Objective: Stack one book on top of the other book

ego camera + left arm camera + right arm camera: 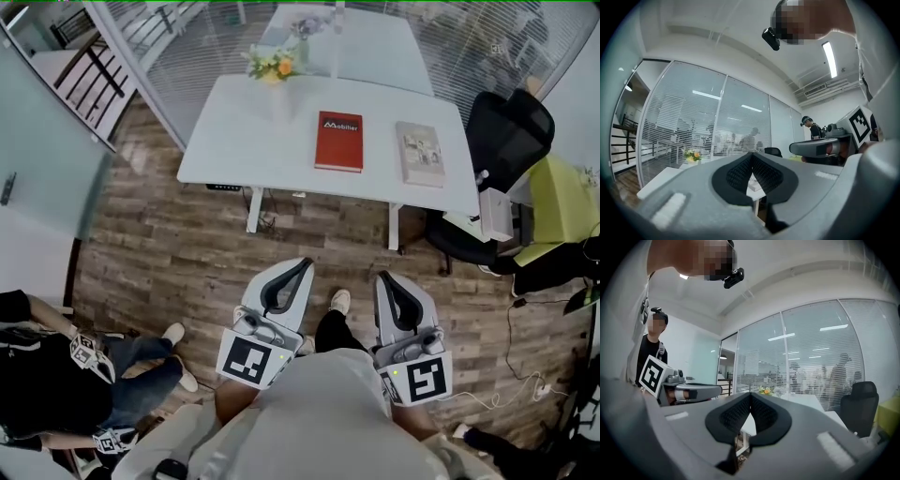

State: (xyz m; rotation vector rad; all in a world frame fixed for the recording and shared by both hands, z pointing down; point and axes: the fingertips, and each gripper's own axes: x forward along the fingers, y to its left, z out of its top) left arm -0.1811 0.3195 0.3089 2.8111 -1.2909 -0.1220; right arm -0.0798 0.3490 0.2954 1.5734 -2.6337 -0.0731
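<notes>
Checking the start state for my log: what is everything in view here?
table: one, white, centre.
far table: one, white, behind it.
red book: one, red, on the table's middle.
beige book: one, beige, on the table, right of the red book, apart.
flowers: one bunch, yellow, table's far edge.
chair: one, black, right of the table.
green chair: one, yellow-green, far right.
bystander: one, dark top, lower left.
left gripper: one, grey, shut, empty, short of the table.
right gripper: one, grey, shut, empty, beside it.
</notes>
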